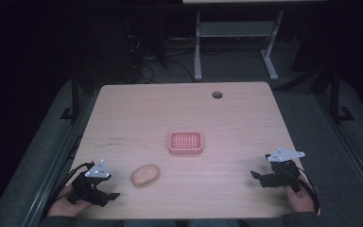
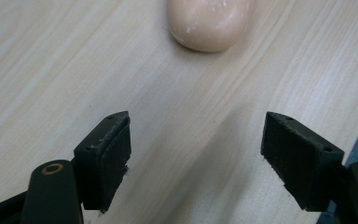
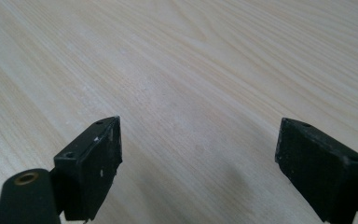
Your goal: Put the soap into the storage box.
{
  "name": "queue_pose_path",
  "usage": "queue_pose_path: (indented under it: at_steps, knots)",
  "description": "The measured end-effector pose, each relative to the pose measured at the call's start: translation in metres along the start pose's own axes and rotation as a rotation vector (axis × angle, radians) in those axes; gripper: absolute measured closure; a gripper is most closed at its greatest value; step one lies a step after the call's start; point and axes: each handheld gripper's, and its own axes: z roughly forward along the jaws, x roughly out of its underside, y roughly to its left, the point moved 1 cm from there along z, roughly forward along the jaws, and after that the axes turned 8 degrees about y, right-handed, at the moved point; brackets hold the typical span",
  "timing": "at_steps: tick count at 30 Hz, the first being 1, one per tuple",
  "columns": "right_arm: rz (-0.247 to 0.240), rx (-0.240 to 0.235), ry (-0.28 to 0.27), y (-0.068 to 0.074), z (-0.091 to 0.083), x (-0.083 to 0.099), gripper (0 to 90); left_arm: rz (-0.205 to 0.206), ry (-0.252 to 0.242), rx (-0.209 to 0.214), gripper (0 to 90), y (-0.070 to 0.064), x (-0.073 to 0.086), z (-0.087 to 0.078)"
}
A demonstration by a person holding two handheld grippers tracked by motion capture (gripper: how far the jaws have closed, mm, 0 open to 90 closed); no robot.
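Note:
A peach oval bar of soap (image 1: pixel 145 175) lies on the wooden table (image 1: pixel 179 109) near its front left. A pink slotted soap dish (image 1: pixel 185 142) sits at the table's middle. My left gripper (image 1: pixel 108 195) rests at the front left corner, open and holding nothing, a short way left of the soap. In the left gripper view the soap (image 2: pixel 209 23) lies ahead of the spread jaws (image 2: pixel 196 158). My right gripper (image 1: pixel 260 177) stands open at the front right edge, with bare wood between its jaws (image 3: pixel 198 163).
A dark round cable hole (image 1: pixel 217 94) is near the table's far edge. Beyond the table stand a white desk frame (image 1: pixel 236 42) and loose cables on a dark floor. A person's hands (image 1: pixel 302 198) hold both grippers at the near edge.

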Motion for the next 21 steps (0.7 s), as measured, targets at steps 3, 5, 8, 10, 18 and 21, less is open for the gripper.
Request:
queue_pose_path:
  at_steps: [3, 5, 8, 10, 18, 21]
  knots:
    - [-0.005, 0.000, -0.003, 0.001, 0.001, -0.001, 14.1, 0.003, -0.005, 0.006, 24.6, 0.000, -0.002, 0.001]
    - [-0.004, -0.002, -0.002, 0.002, 0.001, -0.001, 14.1, 0.004, -0.007, 0.008, 24.6, 0.000, -0.002, 0.001]
    - [-0.010, -0.001, -0.003, 0.004, 0.001, -0.002, 14.1, 0.012, -0.009, 0.001, 24.4, -0.002, -0.006, 0.002]
    - [-0.018, 0.001, -0.005, 0.004, 0.001, -0.002, 14.1, 0.025, -0.017, 0.000, 24.4, -0.002, -0.009, 0.001]
    - [-0.014, -0.001, -0.004, 0.004, 0.001, -0.003, 14.2, 0.040, -0.020, 0.002, 24.4, -0.001, -0.017, 0.004]
    - [-0.016, -0.001, -0.002, 0.004, 0.001, -0.003, 14.1, 0.040, -0.017, 0.008, 24.5, 0.000, -0.019, 0.005]
